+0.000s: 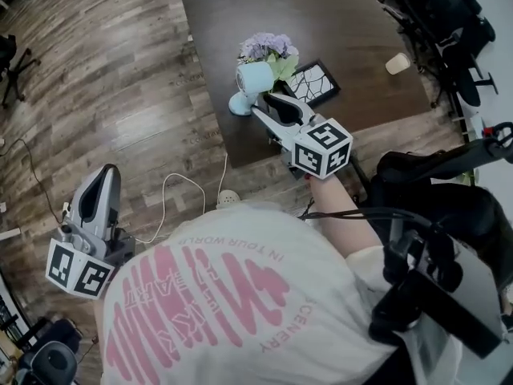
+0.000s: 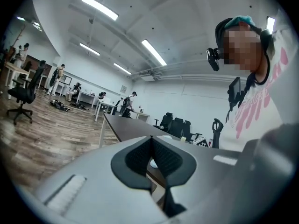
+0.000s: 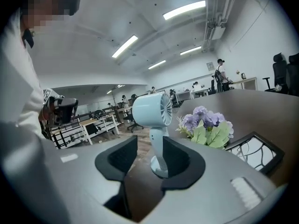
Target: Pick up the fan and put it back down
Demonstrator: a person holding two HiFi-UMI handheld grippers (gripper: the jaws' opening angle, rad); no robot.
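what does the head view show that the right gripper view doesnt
Only the head view: the left gripper held off the table over the wood floor, a white cable on that floor, and a paper cup near the table's right edge.
Only the right gripper view: the stem of the fan seen in the gap between the open jaws of the right gripper, plus ceiling lights.
Both: the pale blue fan, the purple flowers, the black frame and the dark table.

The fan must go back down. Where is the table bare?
Bare: the wide stretch of table beyond the flowers, up to the cup, and the strip right of the frame. Crowded: the near left corner, where fan, flowers and frame cluster.
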